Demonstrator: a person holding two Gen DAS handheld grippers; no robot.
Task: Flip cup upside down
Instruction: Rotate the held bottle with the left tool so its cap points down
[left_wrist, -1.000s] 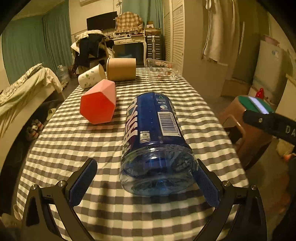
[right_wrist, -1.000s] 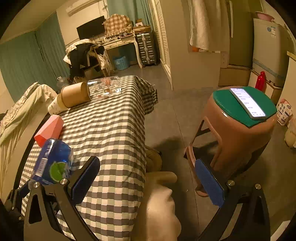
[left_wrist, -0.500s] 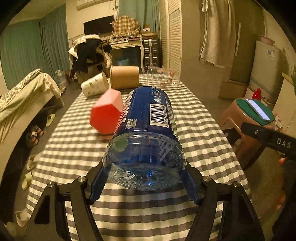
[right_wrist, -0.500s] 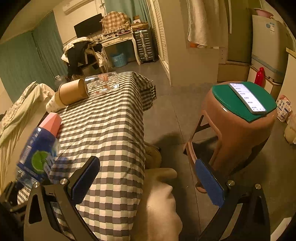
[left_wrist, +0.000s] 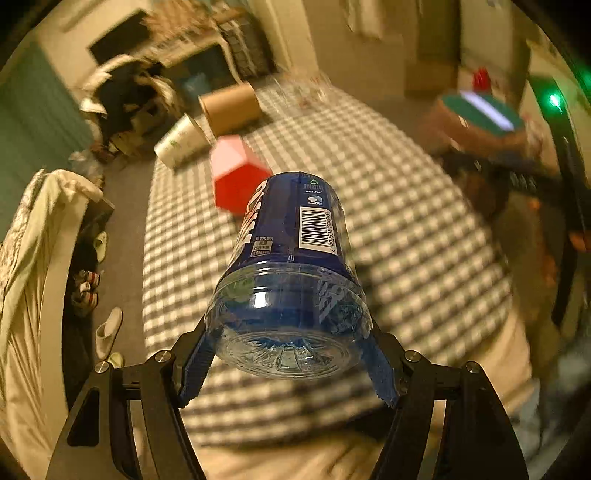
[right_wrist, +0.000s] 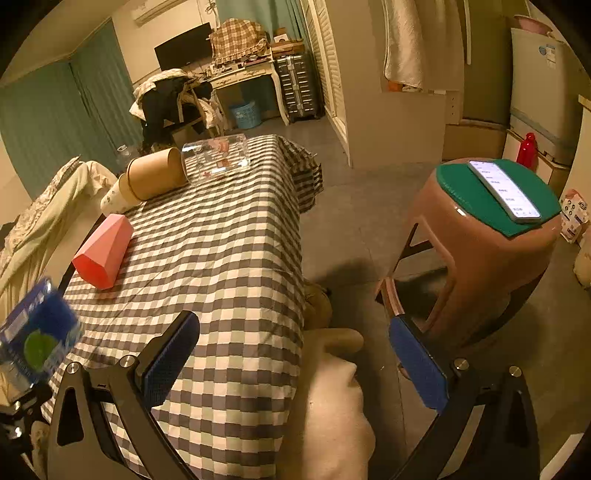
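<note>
A clear plastic cup with a blue label (left_wrist: 291, 258) is held in the air above the checked table (left_wrist: 406, 229), its base toward the camera and its far end pointing away. My left gripper (left_wrist: 288, 365) is shut on it, one blue pad on each side of the base. The right wrist view shows the same cup (right_wrist: 37, 339) blurred at the far left edge. My right gripper (right_wrist: 295, 358) is open and holds nothing, hanging past the table's right edge (right_wrist: 299, 295) over the floor.
On the table lie a pink faceted cup (right_wrist: 103, 254), a brown paper cup (right_wrist: 155, 177), a white floral cup (right_wrist: 114, 199) and a clear container (right_wrist: 218, 155). A brown stool (right_wrist: 480, 258) with a phone (right_wrist: 506, 192) stands to the right. A bed lies left.
My left gripper closed on the blue cup's base and lifted it off the table, and its view now tilts down and blurs. The right gripper stayed open and hardly moved.
</note>
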